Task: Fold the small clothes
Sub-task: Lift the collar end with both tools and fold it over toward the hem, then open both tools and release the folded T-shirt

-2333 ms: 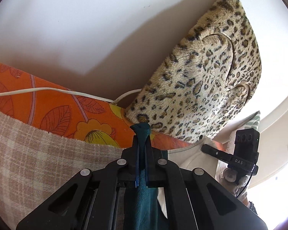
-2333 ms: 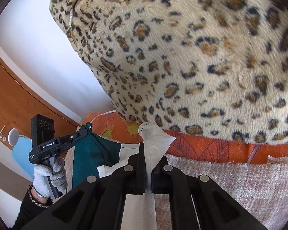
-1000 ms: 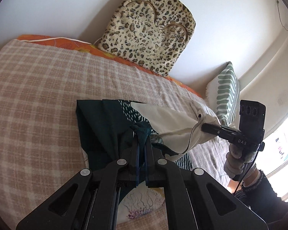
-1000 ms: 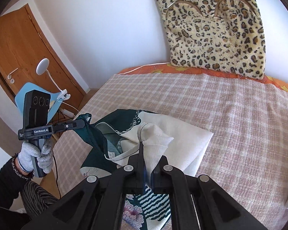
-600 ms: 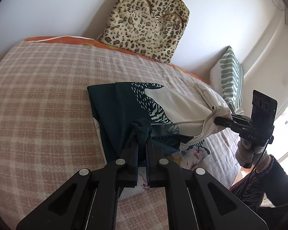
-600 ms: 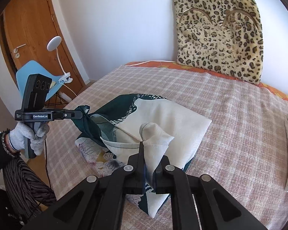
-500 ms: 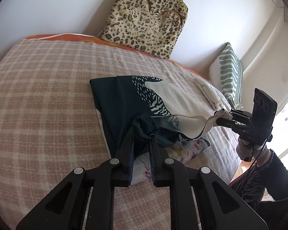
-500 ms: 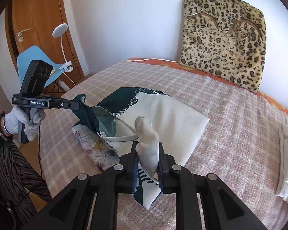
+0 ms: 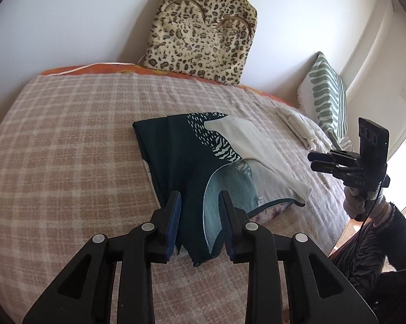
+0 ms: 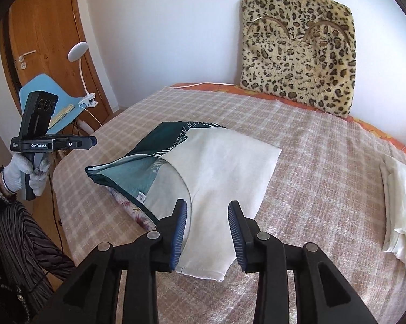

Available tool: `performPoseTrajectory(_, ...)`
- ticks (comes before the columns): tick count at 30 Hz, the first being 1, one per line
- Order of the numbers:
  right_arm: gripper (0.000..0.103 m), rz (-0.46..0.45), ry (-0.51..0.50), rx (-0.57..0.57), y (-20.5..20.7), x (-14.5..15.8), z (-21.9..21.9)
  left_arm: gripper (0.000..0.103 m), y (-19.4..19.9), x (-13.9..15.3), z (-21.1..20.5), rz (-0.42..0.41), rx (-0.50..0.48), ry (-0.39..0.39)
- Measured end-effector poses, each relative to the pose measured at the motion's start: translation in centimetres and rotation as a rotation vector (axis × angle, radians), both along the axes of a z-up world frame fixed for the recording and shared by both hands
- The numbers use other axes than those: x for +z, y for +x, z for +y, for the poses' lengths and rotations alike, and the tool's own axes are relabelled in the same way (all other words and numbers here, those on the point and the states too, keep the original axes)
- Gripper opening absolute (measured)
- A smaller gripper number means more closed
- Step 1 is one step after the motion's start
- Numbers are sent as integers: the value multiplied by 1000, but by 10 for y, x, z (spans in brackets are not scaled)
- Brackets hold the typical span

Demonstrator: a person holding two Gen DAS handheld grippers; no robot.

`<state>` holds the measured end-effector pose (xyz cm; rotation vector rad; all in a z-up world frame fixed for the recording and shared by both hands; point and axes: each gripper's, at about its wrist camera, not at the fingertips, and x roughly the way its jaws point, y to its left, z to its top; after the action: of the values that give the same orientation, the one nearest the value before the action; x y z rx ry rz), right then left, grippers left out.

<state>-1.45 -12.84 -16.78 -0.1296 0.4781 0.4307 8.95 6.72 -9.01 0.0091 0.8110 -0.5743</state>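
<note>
A small garment [image 9: 203, 162], dark teal on one side and cream on the other, lies folded over on the checked bed cover; it also shows in the right wrist view [image 10: 216, 167]. My left gripper [image 9: 200, 208] is open and empty, its jaws spread just above the garment's teal near corner. My right gripper [image 10: 207, 217] is open and empty above the cream near corner. Each gripper shows in the other's view, the right one [image 9: 324, 160] and the left one [image 10: 90, 141], both held off the bed's edge.
The pink checked bed cover [image 9: 67, 162] fills the foreground. A leopard cushion [image 10: 297, 54] leans on the wall. A folded white cloth [image 10: 397, 197] lies at the right, beside a green striped pillow [image 9: 327, 100]. A wooden door, lamp and blue chair [image 10: 51, 100] stand left.
Both grippers lowered the garment onto the bed, folding it over. Both then opened and let go of its corners, and drew back a little.
</note>
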Motion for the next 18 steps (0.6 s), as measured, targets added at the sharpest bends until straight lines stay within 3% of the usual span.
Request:
performPoseTrajectory(7,31,174,-210,29,20,-50,25,27,-31,-44,-26,72,-152,195)
performPoseTrajectory(9,31,172,-247,60,10,-53,25,27,-43,-42,-18,81,-148,161)
performPoseTrajectory(13,31,126,-128,111,-1,-30,20,27,-48,-28,6,68,-72,61)
performPoseTrajectory(18,31,47,-116,67,18,-7,37,27,-36,-10,4,-16,1,62)
